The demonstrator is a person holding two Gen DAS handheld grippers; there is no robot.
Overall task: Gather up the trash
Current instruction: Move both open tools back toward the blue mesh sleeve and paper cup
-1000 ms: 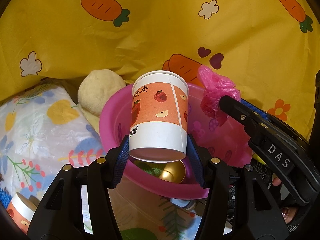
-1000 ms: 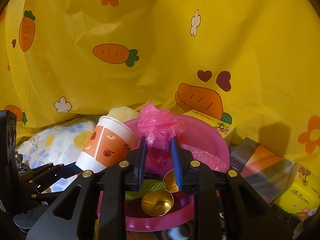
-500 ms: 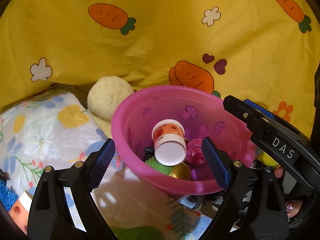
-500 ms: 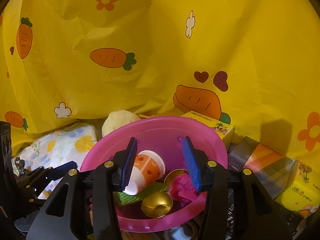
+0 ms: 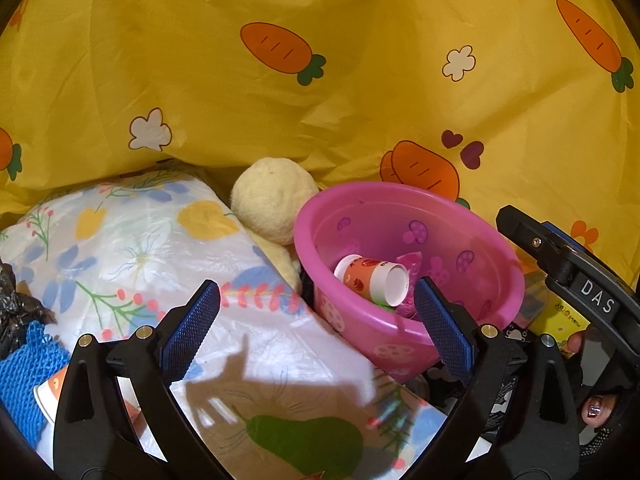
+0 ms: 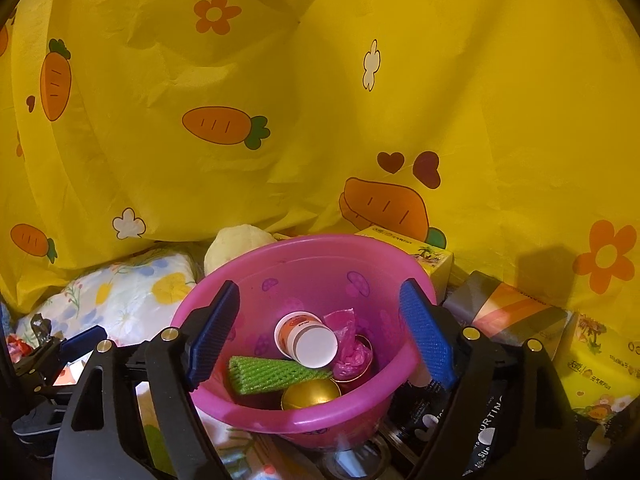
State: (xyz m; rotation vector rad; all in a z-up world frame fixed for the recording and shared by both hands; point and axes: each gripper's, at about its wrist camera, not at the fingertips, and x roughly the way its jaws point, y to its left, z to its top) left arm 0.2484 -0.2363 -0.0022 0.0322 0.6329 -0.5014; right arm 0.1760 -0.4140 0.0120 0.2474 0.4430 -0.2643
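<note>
A pink basin [image 6: 360,252] holds an orange-and-white paper cup [image 6: 306,338] on its side, a crumpled pink plastic bag [image 6: 350,346], a green foam net [image 6: 272,374] and gold round things [image 6: 310,394]. My right gripper [image 6: 320,336] is open and empty, its jaws standing wide over the basin. My left gripper [image 5: 316,330] is open and empty, left of the basin [image 5: 460,216] over the floral cloth [image 5: 132,248]; the cup [image 5: 370,278] shows there too. Another paper cup [image 5: 50,390], blue foam net [image 5: 22,368] and black bag [image 5: 14,300] lie at far left.
A yellow carrot-print sheet [image 6: 320,100] hangs behind everything. A cream plush toy [image 5: 274,204] sits between cloth and basin. Yellow boxes [image 6: 424,252] and a grey-orange packet [image 6: 516,312] stand right of the basin. The right gripper's body [image 5: 580,280] crosses the left wrist view's right edge.
My left gripper let go of the paper cup and my right let go of the pink bag; both now lie in the basin. Both grippers opened wide and drew back; the left moved left.
</note>
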